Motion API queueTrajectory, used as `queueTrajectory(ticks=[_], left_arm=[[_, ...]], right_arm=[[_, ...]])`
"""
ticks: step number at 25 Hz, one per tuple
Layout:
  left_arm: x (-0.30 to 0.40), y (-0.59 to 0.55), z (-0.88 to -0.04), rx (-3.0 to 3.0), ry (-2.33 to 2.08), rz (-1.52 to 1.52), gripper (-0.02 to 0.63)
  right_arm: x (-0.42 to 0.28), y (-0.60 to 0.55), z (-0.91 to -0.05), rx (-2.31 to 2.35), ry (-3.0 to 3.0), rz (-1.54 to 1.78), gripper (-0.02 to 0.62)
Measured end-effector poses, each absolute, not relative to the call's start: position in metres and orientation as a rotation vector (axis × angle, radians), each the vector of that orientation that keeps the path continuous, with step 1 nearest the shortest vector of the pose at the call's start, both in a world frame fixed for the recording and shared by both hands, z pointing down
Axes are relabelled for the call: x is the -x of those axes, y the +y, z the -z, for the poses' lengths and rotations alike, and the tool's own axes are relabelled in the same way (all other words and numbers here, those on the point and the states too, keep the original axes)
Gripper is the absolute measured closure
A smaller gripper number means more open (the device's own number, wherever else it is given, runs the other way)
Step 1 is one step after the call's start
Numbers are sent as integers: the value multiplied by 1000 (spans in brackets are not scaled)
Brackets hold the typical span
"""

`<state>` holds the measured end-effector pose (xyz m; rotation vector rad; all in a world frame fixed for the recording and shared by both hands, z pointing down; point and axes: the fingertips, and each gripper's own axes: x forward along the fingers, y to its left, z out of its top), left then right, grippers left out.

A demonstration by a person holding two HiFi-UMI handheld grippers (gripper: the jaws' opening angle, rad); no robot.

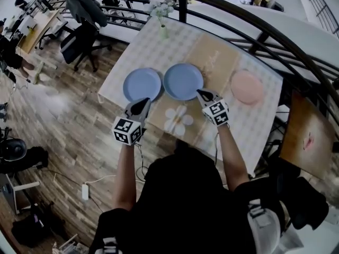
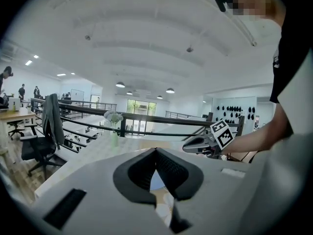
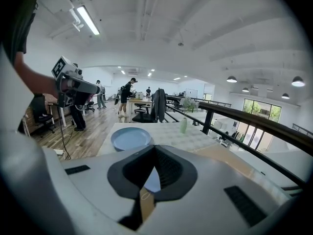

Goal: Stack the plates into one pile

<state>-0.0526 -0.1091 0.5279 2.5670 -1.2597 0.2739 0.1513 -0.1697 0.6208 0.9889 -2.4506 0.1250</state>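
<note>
The pink plate [image 1: 247, 87] is looking smooth and matt. The tablecloth [image 1: 143, 52] is looking like cloth. The floor [image 1: 79, 126] is showing wood.

1. Bright, even indoor light throughout; no hard shadows on pale checked tablecloth [image 1: 153, 57].
2. Sources: long ceiling strip light [image 3: 88, 19], round ceiling lamps [image 2: 120, 84]. Tall far windows [image 3: 257, 112] blown out.
3. Whitish glare patch on wood-plank floor [image 1: 55, 103].
4. Both gripper views: heavy fisheye, black vignette at corners. Grey-and-black left gripper [image 2: 156, 151] & right gripper [image 3: 155, 150] soft near lens, bkgd sharper.
5. Head view: black metal railing [image 1: 249, 23] looks bowed; overall slightly soft.
</note>
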Motion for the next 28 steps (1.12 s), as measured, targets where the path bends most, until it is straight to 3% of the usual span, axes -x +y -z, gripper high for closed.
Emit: queueTrajectory(ticks=[28], left_arm=[[49, -109, -558, -2441, -1351, -346, 606]], right_arm=[[-126, -173, -684, -692, -2438, -182, 595]])
